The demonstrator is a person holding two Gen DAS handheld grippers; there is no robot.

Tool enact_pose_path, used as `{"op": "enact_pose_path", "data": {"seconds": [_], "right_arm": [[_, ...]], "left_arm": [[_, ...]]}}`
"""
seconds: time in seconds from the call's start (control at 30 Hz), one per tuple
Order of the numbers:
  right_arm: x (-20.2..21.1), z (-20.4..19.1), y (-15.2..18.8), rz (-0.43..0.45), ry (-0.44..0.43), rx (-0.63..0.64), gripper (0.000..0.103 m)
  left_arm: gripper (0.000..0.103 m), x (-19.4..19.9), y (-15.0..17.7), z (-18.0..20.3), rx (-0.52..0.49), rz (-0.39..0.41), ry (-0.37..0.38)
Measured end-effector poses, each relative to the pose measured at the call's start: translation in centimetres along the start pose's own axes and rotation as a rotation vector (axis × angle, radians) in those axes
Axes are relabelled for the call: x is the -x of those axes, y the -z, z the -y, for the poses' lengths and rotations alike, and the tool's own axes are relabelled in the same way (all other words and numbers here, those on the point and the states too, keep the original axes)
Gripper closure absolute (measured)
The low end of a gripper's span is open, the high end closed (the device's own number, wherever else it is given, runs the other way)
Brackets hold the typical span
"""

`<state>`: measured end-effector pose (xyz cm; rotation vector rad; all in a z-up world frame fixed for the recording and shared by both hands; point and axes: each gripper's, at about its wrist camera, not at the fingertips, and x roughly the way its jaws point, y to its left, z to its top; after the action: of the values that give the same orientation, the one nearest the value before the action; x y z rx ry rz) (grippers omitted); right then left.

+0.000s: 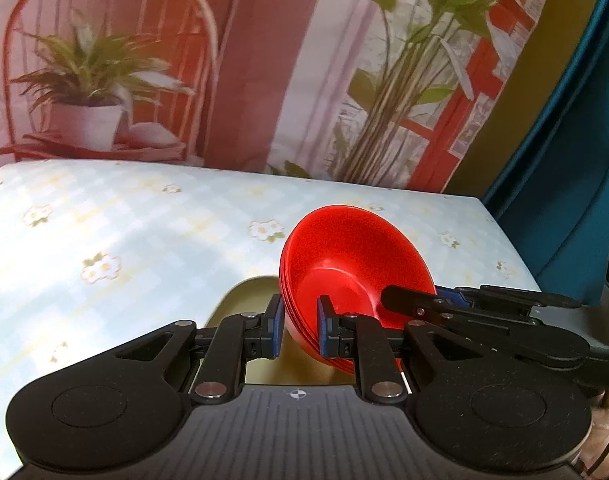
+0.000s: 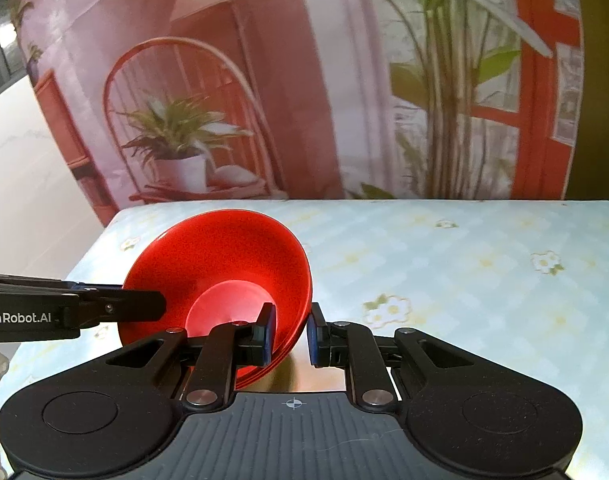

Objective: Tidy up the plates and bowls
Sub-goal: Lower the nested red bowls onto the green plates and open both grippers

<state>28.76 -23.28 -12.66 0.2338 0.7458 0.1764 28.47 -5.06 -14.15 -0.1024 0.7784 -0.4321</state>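
Observation:
A stack of red bowls is held up over the table, tilted, between both grippers. My left gripper is shut on the stack's left rim, one pad inside and one outside. My right gripper is shut on the stack's right rim the same way. Each gripper shows in the other's view: the right one enters from the right, the left one from the left. Under the bowls lies a pale olive plate or tray, mostly hidden.
The table has a light blue checked cloth with flowers. Its far edge meets a printed backdrop of plants and a red chair. A teal curtain hangs beyond the right table edge.

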Motion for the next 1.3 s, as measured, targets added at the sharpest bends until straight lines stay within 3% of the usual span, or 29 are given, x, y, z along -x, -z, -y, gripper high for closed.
{"op": "enact_pose_path", "data": {"seconds": [0.43, 1.3], "right_arm": [[-1.5, -3.1, 2.6, -0.041, -0.004, 0.033, 0.088], [-2.7, -3.9, 4.8, -0.083, 0.007, 0.098, 0.088]], "left_arm": [[0.085, -0.1, 2.4, -2.4, 0.042, -0.024, -0.012], [0.085, -1.3, 4.7, -3.1, 0.033, -0.078, -0.024]]}}
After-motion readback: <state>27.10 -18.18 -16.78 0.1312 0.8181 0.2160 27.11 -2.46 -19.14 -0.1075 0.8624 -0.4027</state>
